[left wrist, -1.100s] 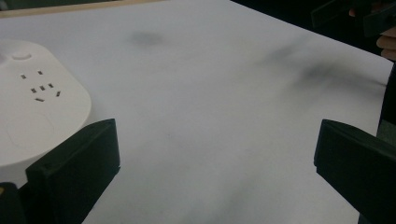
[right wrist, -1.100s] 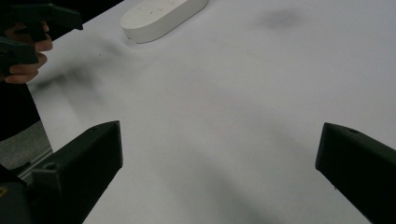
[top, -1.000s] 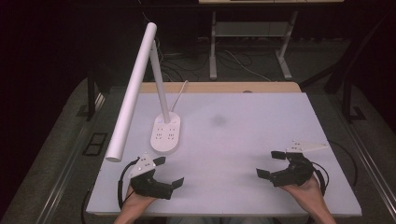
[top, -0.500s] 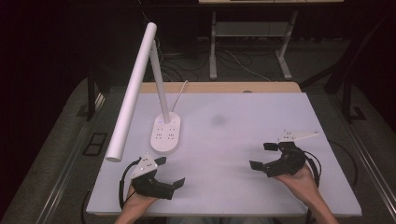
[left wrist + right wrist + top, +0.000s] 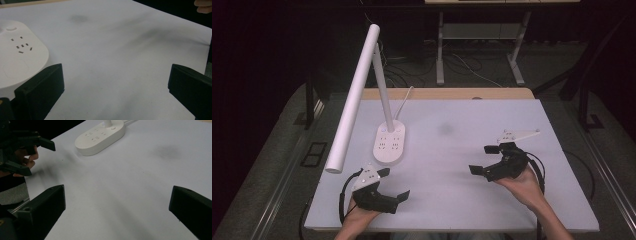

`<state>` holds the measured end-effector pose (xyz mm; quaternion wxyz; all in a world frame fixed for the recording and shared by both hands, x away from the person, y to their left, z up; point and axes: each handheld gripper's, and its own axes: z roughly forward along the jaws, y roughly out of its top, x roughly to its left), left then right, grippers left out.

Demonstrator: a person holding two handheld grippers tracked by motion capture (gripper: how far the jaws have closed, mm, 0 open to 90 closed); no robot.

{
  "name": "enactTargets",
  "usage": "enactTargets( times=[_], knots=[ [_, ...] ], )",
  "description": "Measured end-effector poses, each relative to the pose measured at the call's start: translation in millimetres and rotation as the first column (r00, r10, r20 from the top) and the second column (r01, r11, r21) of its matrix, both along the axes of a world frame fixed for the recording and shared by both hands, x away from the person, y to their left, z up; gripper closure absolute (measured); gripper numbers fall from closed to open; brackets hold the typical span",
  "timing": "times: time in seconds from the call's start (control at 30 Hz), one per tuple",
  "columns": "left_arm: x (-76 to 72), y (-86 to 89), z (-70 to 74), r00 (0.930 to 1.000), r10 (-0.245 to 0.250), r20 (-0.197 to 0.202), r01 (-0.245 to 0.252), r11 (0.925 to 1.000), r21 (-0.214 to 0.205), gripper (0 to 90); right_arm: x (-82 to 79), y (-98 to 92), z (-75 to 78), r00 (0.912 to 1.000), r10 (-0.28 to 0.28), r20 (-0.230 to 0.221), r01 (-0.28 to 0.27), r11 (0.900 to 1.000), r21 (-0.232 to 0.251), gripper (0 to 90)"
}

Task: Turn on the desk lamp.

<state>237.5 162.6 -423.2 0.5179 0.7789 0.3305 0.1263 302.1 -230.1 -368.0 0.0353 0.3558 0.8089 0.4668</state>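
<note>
Both black two-jaw tongs, left and right, gape wide and empty low in the frame, probably readied for a reach. The white desk lamp with socket-studded oval base stands on the white bench at left of centre (likely the target).

On my left gripper view, the lamp base cropped at the edge, its markings unreadably small.

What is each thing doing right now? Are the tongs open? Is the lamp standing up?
Left black tongs: open, holding nothing, low over the table.
Right black tongs: open, holding nothing.
White desk lamp with long tube head: upright on its oval base, head tilted downward, looks unlit.
White table: faint dark smudge.
</note>
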Motion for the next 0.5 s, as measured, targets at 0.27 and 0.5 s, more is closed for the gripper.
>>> enactTargets(
  times=[0.27, 0.5],
  knots=[
    [0.0, 0.6, 0.5, 1.0000, 0.001, 0.001, -0.001, 1.0000, 0.001, 0.0, 11.6, 13.4, 9.3, 0.9998, 0.020, 0.009, -0.020, 0.9996, -0.022, 0.2],
    [0.1, 1.1, 0.7, 1.0000, 0.002, 0.000, -0.002, 1.0000, 0.001, 0.0, 23.6, 28.4, 16.9, 0.9993, 0.036, 0.012, -0.036, 0.9989, -0.031, 0.2]
  ],
)
